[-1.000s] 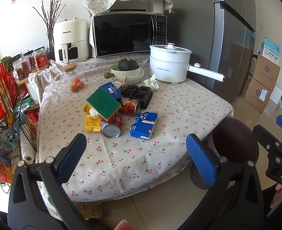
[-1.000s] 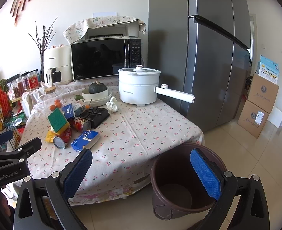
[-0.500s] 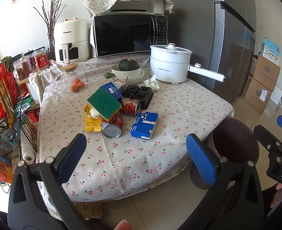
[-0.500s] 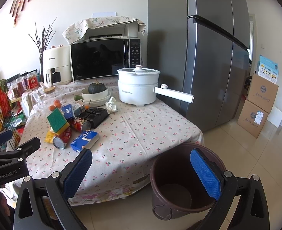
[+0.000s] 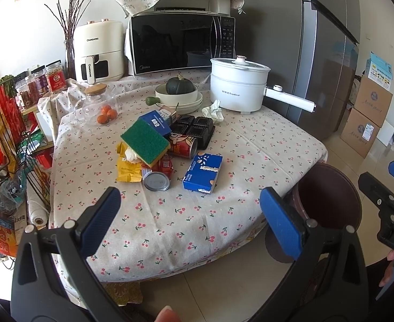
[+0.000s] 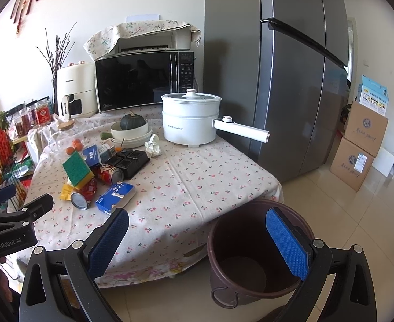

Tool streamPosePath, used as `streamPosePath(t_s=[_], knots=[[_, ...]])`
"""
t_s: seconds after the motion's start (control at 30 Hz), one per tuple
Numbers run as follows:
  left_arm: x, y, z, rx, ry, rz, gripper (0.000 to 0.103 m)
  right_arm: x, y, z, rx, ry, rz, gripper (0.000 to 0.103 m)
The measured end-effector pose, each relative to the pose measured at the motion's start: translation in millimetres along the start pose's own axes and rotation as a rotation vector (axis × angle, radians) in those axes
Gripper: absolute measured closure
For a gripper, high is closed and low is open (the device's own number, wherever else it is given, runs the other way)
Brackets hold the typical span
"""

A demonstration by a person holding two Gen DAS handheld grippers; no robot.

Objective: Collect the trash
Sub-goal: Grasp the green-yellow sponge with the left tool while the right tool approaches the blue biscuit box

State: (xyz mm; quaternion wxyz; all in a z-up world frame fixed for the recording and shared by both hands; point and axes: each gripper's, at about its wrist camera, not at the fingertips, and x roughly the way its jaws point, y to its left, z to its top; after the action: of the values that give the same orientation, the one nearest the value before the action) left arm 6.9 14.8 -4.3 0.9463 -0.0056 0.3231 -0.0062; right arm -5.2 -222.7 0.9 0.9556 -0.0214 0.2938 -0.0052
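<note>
A heap of trash lies mid-table: a blue carton (image 5: 202,173) (image 6: 115,197), a tin can (image 5: 156,181) on its side, a red drink can (image 5: 182,147), a green sponge (image 5: 145,142) (image 6: 77,170), yellow wrappers (image 5: 127,171), a black plastic tray (image 5: 195,130) and a crumpled tissue (image 5: 213,111) (image 6: 153,146). A brown bucket (image 6: 253,252) (image 5: 328,196) stands on the floor at the table's right corner. My left gripper (image 5: 191,217) hangs open before the table's near edge, holding nothing. My right gripper (image 6: 197,238) is open above the bucket's rim, also holding nothing.
At the back of the table stand a white electric pot (image 5: 238,84) with a long handle, stacked bowls holding a squash (image 5: 180,87), a glass jar of oranges (image 5: 97,104), a microwave (image 5: 182,44) and an air fryer (image 5: 99,51). Fridge (image 6: 290,67) right; boxes (image 6: 363,145) beyond; racks (image 5: 6,134) left.
</note>
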Motion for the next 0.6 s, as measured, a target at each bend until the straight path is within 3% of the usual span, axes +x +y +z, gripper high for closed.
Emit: streamPosePath(t_s=[0.23, 0.37, 0.53, 0.6], knots=[[28.7, 24.1, 19.3, -0.025, 0.121, -0.060, 0.000, 25.4, 0.7, 28.9, -0.007, 0.119, 0.079, 0.000], [63.4, 54.1, 29.8, -0.126, 0.246, -0.118, 0.000, 50.9, 3.2, 46.9, -0.010, 0.204, 0.149, 0.000], [96.0, 77.3, 42.6, -0.131, 0.278, -0.049, 0.000, 96.0, 17.7, 65.7, -0.044, 0.323, 0.210, 0.000], [111.4, 85.2, 47.2, -0.165, 0.312, -0.055, 0.000, 115.8, 25.8, 72.8, -0.062, 0.364, 0.226, 0.000]])
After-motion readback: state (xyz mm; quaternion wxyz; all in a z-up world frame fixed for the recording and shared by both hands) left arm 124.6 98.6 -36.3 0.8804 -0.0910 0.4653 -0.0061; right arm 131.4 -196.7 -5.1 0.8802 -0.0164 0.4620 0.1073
